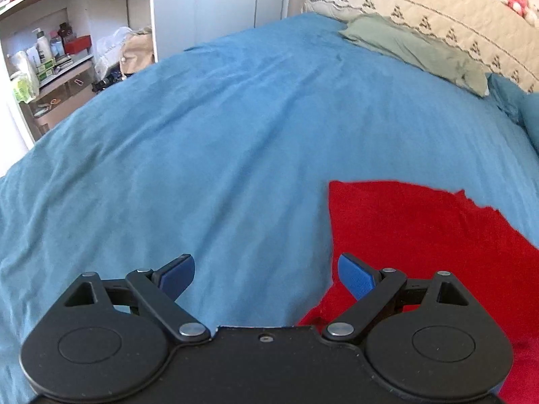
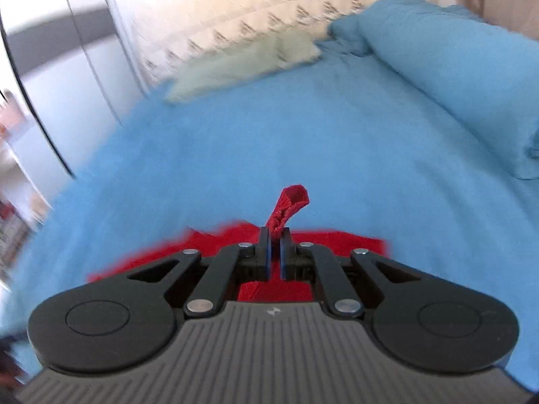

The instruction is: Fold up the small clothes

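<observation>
Blue bedding is covering the whole bed, its cloth rumpled into shallow creases, with a quilted cream headboard running along the far side. Ahead and to the left of the left gripper, open shelves are standing crowded with bottles and boxes. A pale green pillow is lying against the headboard, far ahead and to the right of that gripper, and a blue pillow is sitting beyond the right gripper, off to its right.

The left gripper is hanging over the bed with its jaws spread wide and nothing between them; its left finger is over bare blue bedding, while its right finger is over the edge of the red garment. That garment is lying flat on the bedding, stretching ahead and to the right of the left gripper.

The right gripper is pinching a fold of the red garment, jaws drawn narrow on it. A bunched strip is sticking out past the fingertips, and the rest is spreading out beneath the gripper. The right wrist view is blurred.
</observation>
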Demonstrator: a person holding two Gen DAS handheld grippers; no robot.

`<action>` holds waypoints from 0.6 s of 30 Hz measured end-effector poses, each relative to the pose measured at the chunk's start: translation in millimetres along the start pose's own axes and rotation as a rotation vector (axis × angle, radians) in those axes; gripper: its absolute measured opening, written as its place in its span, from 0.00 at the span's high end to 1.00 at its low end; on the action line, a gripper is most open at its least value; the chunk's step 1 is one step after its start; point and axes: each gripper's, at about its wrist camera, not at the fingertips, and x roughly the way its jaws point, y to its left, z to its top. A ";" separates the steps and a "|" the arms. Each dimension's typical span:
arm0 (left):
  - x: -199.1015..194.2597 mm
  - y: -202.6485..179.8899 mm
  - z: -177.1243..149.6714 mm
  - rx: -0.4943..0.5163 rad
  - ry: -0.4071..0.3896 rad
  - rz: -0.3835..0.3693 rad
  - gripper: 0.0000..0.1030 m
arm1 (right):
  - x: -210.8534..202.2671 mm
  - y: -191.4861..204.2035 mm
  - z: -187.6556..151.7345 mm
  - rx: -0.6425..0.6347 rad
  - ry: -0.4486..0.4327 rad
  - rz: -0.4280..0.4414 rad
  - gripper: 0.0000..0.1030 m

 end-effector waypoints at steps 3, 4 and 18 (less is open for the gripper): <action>4.5 -7.3 -5.0 0.021 0.015 -0.006 0.08 | 16.8 -16.9 -30.4 -0.034 0.060 -0.030 0.81; 5.5 -9.7 -6.2 0.032 0.018 -0.007 0.08 | 22.1 -18.2 -38.8 -0.047 0.085 -0.039 0.81; -0.6 -26.5 -18.4 0.099 0.045 -0.029 0.08 | 63.5 -36.2 -78.5 -0.215 0.167 -0.151 0.62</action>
